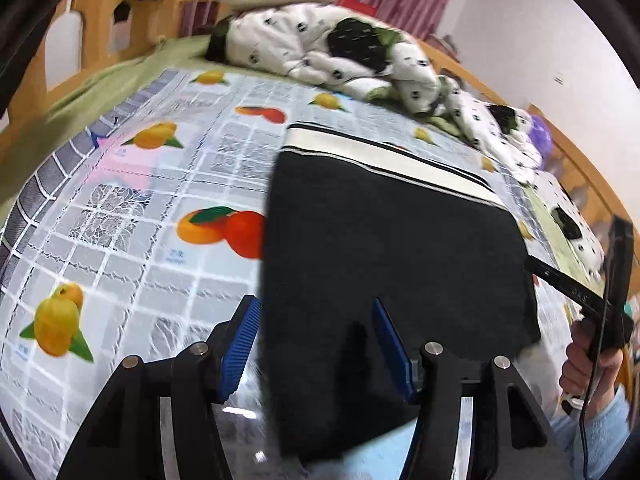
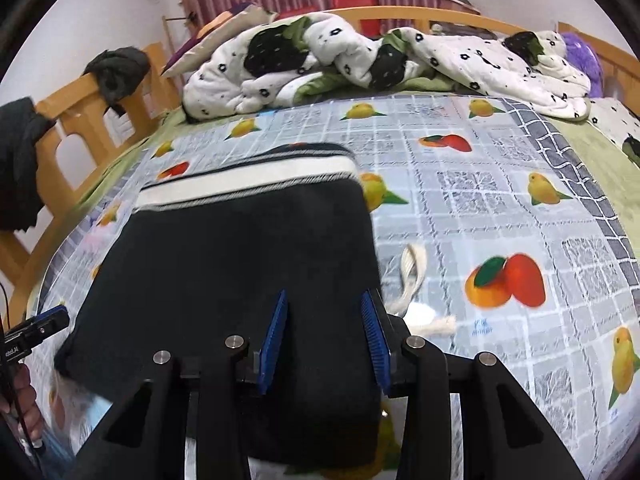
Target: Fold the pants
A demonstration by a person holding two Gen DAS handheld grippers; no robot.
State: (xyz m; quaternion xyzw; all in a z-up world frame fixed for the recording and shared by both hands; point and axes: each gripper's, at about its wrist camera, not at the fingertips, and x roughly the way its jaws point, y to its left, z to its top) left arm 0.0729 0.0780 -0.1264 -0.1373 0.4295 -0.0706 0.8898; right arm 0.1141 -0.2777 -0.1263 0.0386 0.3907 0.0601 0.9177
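Observation:
Dark navy pants [image 1: 392, 248] lie folded on the fruit-print cloth, the white striped waistband [image 1: 384, 156] at the far end. My left gripper [image 1: 316, 312] is open over the pants' near left edge, blue pads apart and empty. In the right wrist view the pants [image 2: 240, 256] fill the middle, the waistband [image 2: 248, 180] at the far end. My right gripper [image 2: 324, 304] is open over the near right edge, nothing between its pads. A white drawstring [image 2: 412, 276] trails out on the right. The right gripper also shows in the left wrist view [image 1: 592, 292], the left one in the right wrist view [image 2: 36, 328].
The fruit-print cloth [image 2: 500, 208] covers a bed with a wooden frame [image 2: 76, 120]. A rumpled white and black quilt [image 2: 360, 64] lies along the far side. Dark clothes [image 2: 116, 68] hang on the frame. A purple plush toy [image 2: 580, 56] sits at the far right.

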